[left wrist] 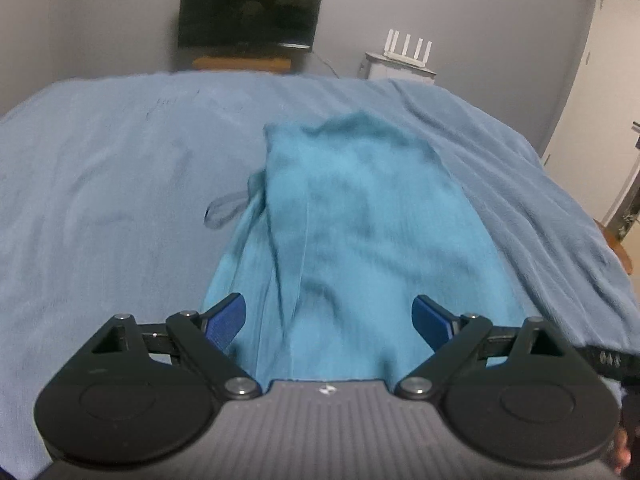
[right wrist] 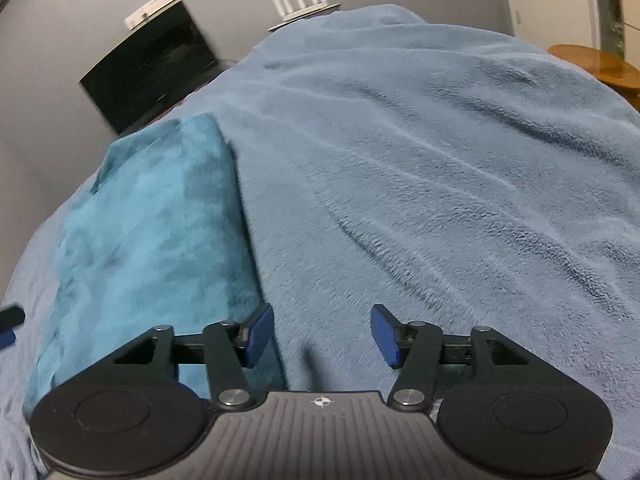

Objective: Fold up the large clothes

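You are looking across a wide bed draped in a rumpled, pale blue fleece blanket (left wrist: 120, 168), where a long teal fabric garment (left wrist: 360, 216) is lying lengthwise, folded into a strip, its thin loop strap trailing onto the blanket.

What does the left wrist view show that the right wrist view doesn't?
Left wrist only: a thin fabric loop at the teal garment's left edge, the open left gripper over that garment, and a white door.

Right wrist only: a round wooden table, and the open right gripper over the blue blanket.

Both: garment, blanket, dark TV, white router.
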A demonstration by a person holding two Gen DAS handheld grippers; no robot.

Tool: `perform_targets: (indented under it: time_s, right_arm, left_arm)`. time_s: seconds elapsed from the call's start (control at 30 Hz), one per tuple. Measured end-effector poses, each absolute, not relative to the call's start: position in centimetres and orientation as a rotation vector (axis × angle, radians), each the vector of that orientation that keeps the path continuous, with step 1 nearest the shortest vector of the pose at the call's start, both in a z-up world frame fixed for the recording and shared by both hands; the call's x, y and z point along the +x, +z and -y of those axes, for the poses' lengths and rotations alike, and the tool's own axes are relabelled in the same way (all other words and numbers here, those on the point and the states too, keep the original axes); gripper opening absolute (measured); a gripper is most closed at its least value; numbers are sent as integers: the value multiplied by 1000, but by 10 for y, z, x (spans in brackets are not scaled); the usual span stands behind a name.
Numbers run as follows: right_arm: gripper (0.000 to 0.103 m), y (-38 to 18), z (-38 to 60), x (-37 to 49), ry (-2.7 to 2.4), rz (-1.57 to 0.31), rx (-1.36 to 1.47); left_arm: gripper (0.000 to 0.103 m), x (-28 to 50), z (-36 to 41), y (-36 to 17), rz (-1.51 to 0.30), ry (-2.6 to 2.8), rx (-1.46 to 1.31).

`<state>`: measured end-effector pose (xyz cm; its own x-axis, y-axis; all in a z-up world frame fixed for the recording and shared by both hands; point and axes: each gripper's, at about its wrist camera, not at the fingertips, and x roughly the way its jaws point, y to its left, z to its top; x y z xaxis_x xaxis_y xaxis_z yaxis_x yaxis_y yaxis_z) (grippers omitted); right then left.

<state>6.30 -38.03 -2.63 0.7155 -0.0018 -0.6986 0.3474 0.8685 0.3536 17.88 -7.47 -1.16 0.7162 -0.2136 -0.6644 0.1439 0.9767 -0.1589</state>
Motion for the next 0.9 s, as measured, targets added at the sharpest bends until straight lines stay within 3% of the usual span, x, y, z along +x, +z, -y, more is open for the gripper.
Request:
perform_targets:
  time_s: [0.23,0.5,0.67,0.9]
  right_arm:
    - [78,-8,357,44,-94,-913,415]
    - [93,24,300,6,-42,-830,166]
    - [94,25,265,0,-29,-799,8]
    - [94,23,258,-4,-10,-817,22]
  left_arm:
    - [93,119,47,-53,-822,-114,-96]
    - [97,85,65,-57,-859,-167,-41]
    - [97,84,75,-65,-875,-154,45]
    - [97,74,84,-67,-853,-177,121]
